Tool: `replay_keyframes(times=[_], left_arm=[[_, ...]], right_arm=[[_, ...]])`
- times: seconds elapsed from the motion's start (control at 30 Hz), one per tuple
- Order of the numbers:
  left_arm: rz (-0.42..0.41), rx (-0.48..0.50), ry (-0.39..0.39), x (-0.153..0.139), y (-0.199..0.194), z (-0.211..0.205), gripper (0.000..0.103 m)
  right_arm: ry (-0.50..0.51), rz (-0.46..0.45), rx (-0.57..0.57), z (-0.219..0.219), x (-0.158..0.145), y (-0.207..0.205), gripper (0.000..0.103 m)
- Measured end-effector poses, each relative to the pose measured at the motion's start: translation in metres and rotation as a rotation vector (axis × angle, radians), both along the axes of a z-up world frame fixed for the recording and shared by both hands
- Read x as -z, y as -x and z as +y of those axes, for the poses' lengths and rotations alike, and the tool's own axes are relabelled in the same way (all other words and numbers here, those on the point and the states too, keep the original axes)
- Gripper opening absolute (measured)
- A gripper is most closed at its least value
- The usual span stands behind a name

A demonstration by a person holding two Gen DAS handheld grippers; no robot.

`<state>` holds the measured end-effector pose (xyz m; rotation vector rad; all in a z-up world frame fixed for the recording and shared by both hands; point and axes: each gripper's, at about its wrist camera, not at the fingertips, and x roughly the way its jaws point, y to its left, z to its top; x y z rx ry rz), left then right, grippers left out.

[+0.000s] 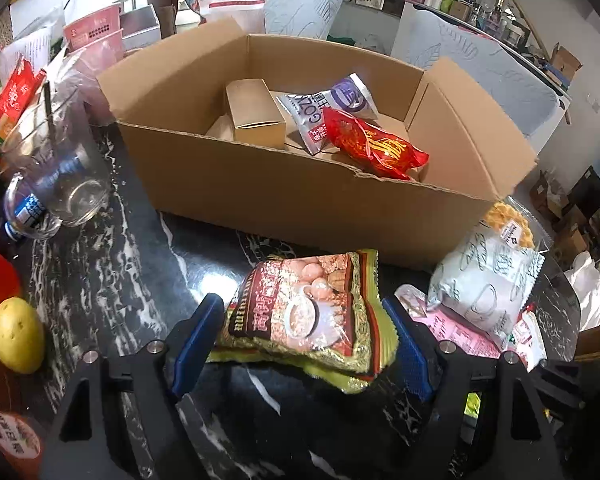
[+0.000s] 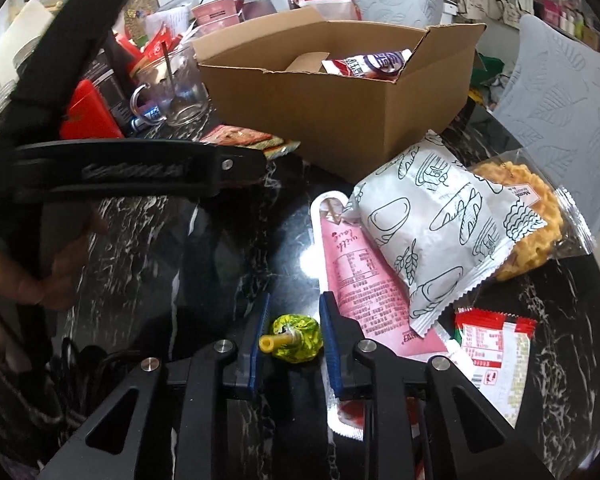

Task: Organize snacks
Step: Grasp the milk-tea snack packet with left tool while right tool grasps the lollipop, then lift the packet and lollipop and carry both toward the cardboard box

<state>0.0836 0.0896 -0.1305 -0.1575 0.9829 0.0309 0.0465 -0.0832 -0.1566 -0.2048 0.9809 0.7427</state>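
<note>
A brown-and-gold cereal packet (image 1: 312, 312) lies on the black marble table (image 1: 120, 280) in front of an open cardboard box (image 1: 260, 188). My left gripper (image 1: 304, 344) stands open astride the packet, one blue pad on each side. Inside the box are a small gold carton (image 1: 256, 112), a purple-white packet (image 1: 332, 108) and a red packet (image 1: 376, 148). In the right wrist view my right gripper (image 2: 293, 344) is shut on a small green-yellow wrapped candy (image 2: 300, 338) with a yellow stick, low over the table.
A white bread-print bag (image 2: 440, 232) lies on a pink packet (image 2: 360, 272), with a waffle bag (image 2: 516, 216) and a red-white sachet (image 2: 496, 348) beside them. A glass mug (image 1: 60, 176) and a yellow potato (image 1: 18, 334) sit on the left. A hand (image 2: 28, 264) holds the left gripper's handle.
</note>
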Motion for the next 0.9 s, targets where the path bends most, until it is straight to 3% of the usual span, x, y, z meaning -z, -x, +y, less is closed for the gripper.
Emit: replay_keyframes(times=[0.2, 0.3, 0.47, 0.9], left_arm=[[0.004, 0.027, -0.026, 0.008, -0.012, -0.003, 0.079], [0.009, 0.044, -0.068, 0.011, -0.013, -0.007, 0.063], [0.006, 0.066, -0.071, 0.011, -0.012, -0.01, 0.053], [0.02, 0.033, -0.015, -0.002, 0.04, -0.021, 0.051]], right_arm=[[-0.006, -0.009, -0.002, -0.003, -0.001, 0.004, 0.025], [-0.006, -0.019, -0.004, -0.006, -0.003, 0.006, 0.025], [-0.003, -0.009, -0.01, -0.007, -0.001, 0.009, 0.025], [-0.002, -0.004, -0.012, -0.019, 0.0, 0.022, 0.025]])
